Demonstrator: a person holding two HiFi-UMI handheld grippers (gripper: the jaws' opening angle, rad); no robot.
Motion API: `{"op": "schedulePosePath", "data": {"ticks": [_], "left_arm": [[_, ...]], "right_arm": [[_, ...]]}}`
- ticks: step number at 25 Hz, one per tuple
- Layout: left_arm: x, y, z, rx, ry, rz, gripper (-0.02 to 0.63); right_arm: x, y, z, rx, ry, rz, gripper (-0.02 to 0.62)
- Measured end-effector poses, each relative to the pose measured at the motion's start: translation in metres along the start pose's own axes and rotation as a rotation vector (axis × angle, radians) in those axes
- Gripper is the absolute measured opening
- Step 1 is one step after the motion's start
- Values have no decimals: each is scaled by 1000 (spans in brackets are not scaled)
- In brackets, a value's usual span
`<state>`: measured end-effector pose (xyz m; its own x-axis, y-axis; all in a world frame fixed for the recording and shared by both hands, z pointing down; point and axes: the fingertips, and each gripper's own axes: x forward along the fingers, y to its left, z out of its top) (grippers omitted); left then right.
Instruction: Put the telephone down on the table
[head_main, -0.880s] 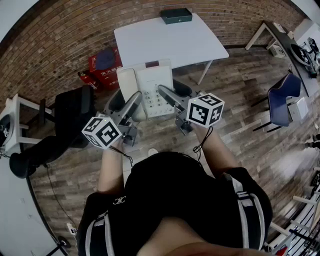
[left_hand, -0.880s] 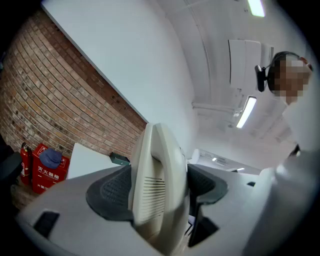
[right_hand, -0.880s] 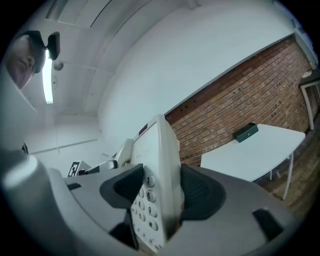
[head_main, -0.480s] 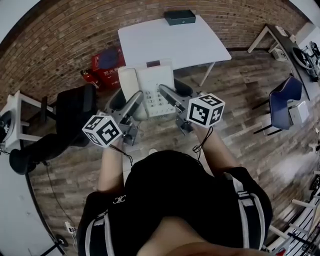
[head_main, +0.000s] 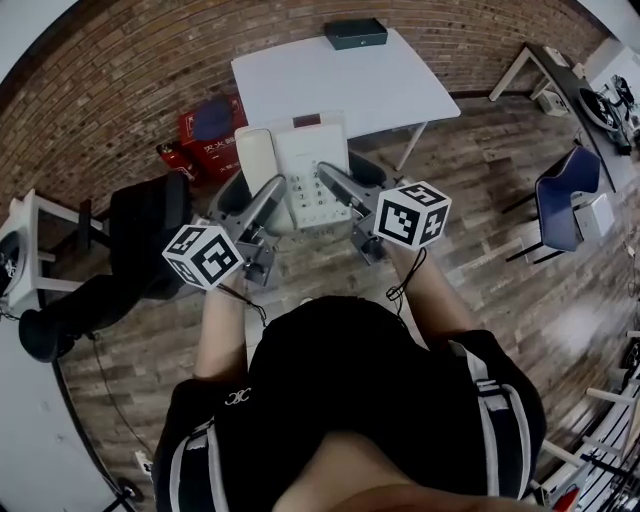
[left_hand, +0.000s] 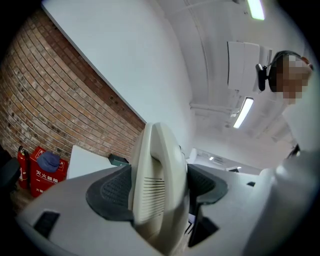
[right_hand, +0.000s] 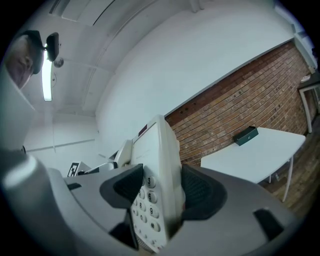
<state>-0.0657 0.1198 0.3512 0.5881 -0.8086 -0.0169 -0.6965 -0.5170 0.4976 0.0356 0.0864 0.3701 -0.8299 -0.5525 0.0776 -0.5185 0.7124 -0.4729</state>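
Both the left gripper (head_main: 262, 200) and right gripper (head_main: 338, 188) hold the beige telephone (head_main: 310, 165) at upper centre, just below the white desk (head_main: 340, 85). Left gripper view: jaws clamp its handset (left_hand: 152, 180). Right gripper view: jaws clamp its keypad (right_hand: 147, 200) side.

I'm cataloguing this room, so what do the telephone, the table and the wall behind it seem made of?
The telephone is likely plastic: a smooth cream shell with moulded grille slots. The table has a flat, white, matte top, probably laminate. The wall is bare red brick, with its mortar lines visible.
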Motion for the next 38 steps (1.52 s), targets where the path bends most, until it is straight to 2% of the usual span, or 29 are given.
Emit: {"op": "schedulePosePath", "data": {"ticks": [6,18,29,38], "left_arm": [[-15,29,22,4,4,-43,347],[-19,46,18,-6,20,-59,345],[32,95,29,-15,30,-12,345],[107,154,45,-31,60,24,344]], "right_arm": [[32,17,-4,4,-23,-38,215],[44,17,-14,8,-34,-62,215],[95,-37,4,19,-9,-32,215],[153,-111,30,54,23,-19,215]]}}
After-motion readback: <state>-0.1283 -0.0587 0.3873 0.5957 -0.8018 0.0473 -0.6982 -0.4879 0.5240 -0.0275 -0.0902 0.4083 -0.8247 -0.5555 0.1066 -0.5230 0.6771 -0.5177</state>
